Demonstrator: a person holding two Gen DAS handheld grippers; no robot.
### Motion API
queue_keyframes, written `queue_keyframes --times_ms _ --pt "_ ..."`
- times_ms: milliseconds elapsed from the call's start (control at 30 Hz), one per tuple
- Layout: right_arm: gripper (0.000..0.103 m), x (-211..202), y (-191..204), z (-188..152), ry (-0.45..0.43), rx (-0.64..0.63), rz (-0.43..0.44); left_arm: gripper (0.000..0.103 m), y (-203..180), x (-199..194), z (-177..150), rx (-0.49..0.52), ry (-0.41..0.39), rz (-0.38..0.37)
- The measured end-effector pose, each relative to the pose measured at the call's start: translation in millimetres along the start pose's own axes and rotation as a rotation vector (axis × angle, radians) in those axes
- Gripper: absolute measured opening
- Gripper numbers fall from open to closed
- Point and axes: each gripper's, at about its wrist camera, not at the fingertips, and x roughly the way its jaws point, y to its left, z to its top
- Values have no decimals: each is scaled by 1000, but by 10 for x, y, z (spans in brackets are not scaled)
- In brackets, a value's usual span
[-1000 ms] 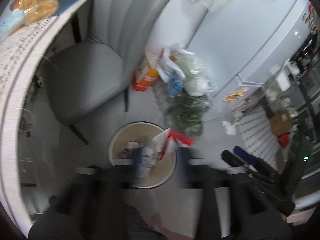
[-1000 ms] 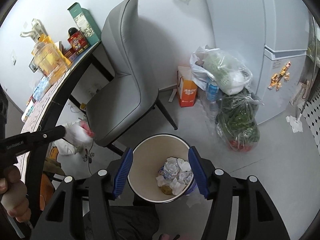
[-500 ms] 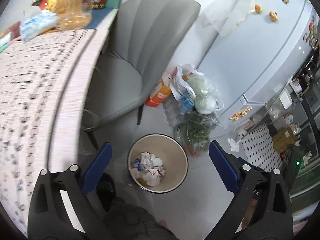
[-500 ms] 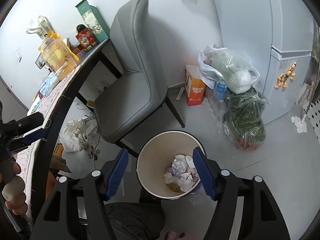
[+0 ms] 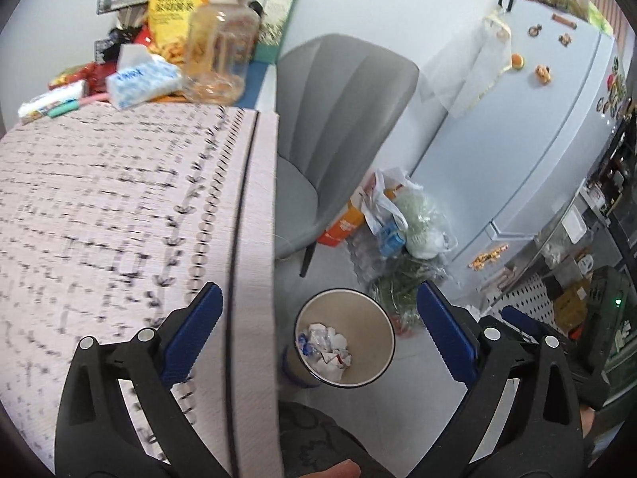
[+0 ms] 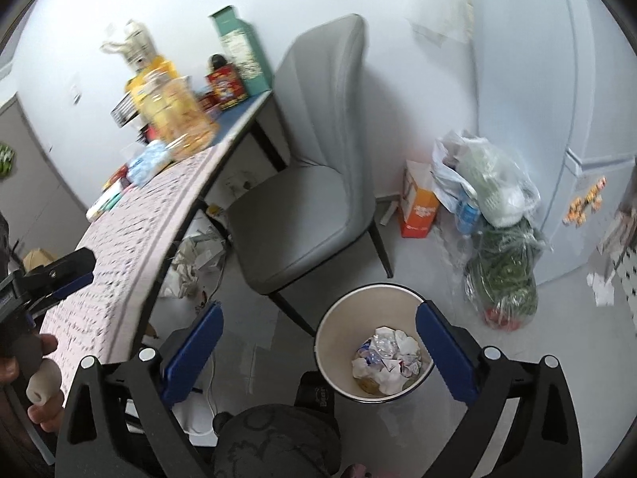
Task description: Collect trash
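Both grippers are spread wide with nothing between the pads. The left gripper (image 5: 318, 330) hangs partly over the table (image 5: 119, 207) edge, its left finger over the patterned cloth and its right one out over the floor; its jaws have just been opening. Same for the right gripper (image 6: 316, 342), jaws just opened further, empty, and it frames the bin from above.

The trash bin (image 6: 374, 342) sits on the floor just beside the grey chair (image 6: 310, 207) and near the table's end. Inside is a heap of crumpled trash (image 6: 386, 358), mostly white paper with some bluish and red bits. What each piece is I can't make out, and there's something yellowish underneath that's mostly buried. In the left view the table edge cuts off a little of the bin's base.

The tabletop pattern is smeared by motion blur, so no reading it. Stuff at the far end (a big clear jug (image 5: 221, 47), a yellow snack bag (image 5: 175, 12), a tissue pack (image 5: 143, 83)) overlaps a lot. Under the table there's a pale crumpled heap (image 6: 195, 255), half hidden by the table edge. Bags (image 6: 493, 215) lean by the fridge (image 6: 557, 79), contents hard to tell beyond something green. The left gripper (image 6: 51, 279) also pokes in at the right view's left edge, cut off, with fingers (image 6: 43, 386) around its handle.
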Motion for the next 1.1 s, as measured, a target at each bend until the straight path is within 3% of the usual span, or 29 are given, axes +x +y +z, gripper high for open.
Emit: queue_keyframes --times_ms 400,1100 --pt "95 -560 812 45 -70 -115 62 97 249 -856 -92 -35 -102 55" --pt "95 -1328 1579 -257 -132 -297 186 97 520 -2270 -650 -57 -266 223"
